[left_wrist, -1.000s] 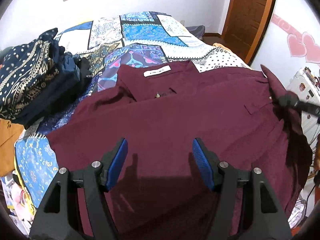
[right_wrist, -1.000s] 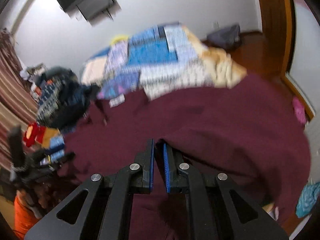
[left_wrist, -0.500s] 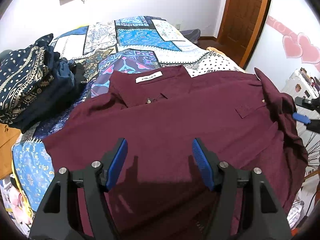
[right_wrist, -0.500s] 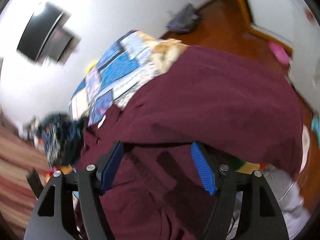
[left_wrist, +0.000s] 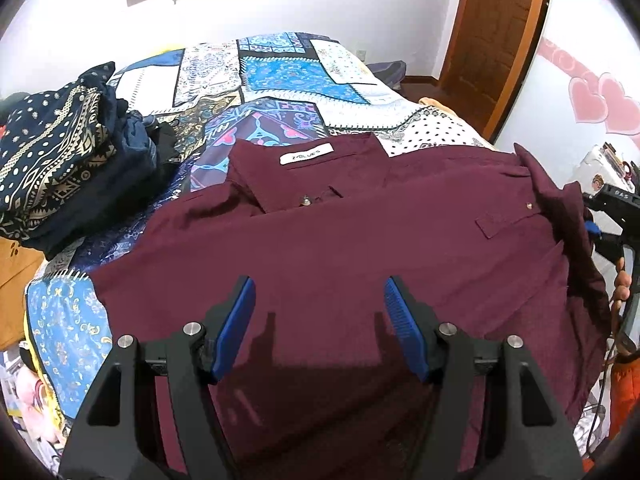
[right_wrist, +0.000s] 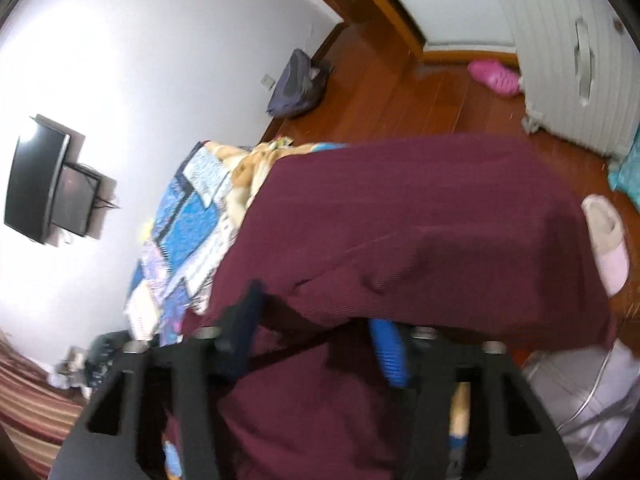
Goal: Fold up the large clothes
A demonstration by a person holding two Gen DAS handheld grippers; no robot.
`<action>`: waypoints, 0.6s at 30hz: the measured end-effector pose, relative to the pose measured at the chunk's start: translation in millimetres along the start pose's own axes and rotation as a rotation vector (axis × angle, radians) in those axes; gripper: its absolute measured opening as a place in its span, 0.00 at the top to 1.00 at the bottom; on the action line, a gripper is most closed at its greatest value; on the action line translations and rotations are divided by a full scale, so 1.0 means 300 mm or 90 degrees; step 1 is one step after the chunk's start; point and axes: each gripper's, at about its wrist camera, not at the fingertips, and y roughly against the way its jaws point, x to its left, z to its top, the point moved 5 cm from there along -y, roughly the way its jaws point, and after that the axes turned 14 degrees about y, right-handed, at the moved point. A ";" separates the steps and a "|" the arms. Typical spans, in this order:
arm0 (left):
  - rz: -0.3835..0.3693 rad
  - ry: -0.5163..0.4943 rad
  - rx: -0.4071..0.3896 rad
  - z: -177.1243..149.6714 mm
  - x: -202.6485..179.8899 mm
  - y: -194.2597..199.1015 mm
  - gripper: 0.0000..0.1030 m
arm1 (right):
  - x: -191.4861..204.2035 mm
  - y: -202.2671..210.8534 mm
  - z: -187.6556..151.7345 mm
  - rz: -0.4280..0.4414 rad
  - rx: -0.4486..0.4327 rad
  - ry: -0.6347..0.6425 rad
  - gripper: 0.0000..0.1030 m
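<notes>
A large maroon shirt (left_wrist: 340,240) lies spread on the patchwork bedspread (left_wrist: 280,72), collar and white label away from me. My left gripper (left_wrist: 320,320) is open and empty, hovering above the shirt's lower middle. My right gripper (right_wrist: 316,344) is open at the shirt's right edge; maroon cloth (right_wrist: 420,232) drapes over its fingertips, and it is not clamped. The right gripper also shows in the left wrist view (left_wrist: 608,216), just beyond the shirt's right sleeve.
A pile of folded dark patterned clothes (left_wrist: 60,160) sits on the bed's left side. A wooden door (left_wrist: 496,40) stands at the back right. On the wooden floor lie a grey bag (right_wrist: 296,84), a pink shoe (right_wrist: 496,76) and a slipper (right_wrist: 608,240).
My right gripper opened and let go of the shirt's right sleeve, then swung out to the bed's right edge. The shirt settled flatter. My left gripper stayed open above it.
</notes>
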 end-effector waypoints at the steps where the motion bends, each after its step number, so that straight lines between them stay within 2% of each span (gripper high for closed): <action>1: 0.001 0.000 -0.001 0.000 0.003 0.001 0.36 | -0.002 -0.003 0.004 -0.007 0.000 0.008 0.74; 3: 0.003 0.000 -0.006 0.001 0.007 0.008 0.36 | 0.006 0.007 0.021 -0.027 -0.011 0.036 0.80; 6: 0.009 -0.002 -0.019 0.005 0.013 0.026 0.36 | 0.025 0.046 0.065 -0.051 -0.037 0.084 0.82; 11: 0.028 -0.009 -0.048 0.017 0.026 0.064 0.36 | 0.177 0.126 0.182 -0.027 -0.100 0.177 0.88; 15: 0.035 -0.008 -0.068 0.020 0.034 0.099 0.36 | 0.411 0.165 0.233 0.047 -0.127 0.289 0.90; 17: 0.041 -0.007 -0.079 0.021 0.039 0.118 0.36 | 0.565 0.156 0.209 0.123 -0.107 0.346 0.91; 18: 0.043 -0.008 -0.083 0.021 0.041 0.127 0.36 | 0.608 0.148 0.191 0.142 -0.095 0.363 0.91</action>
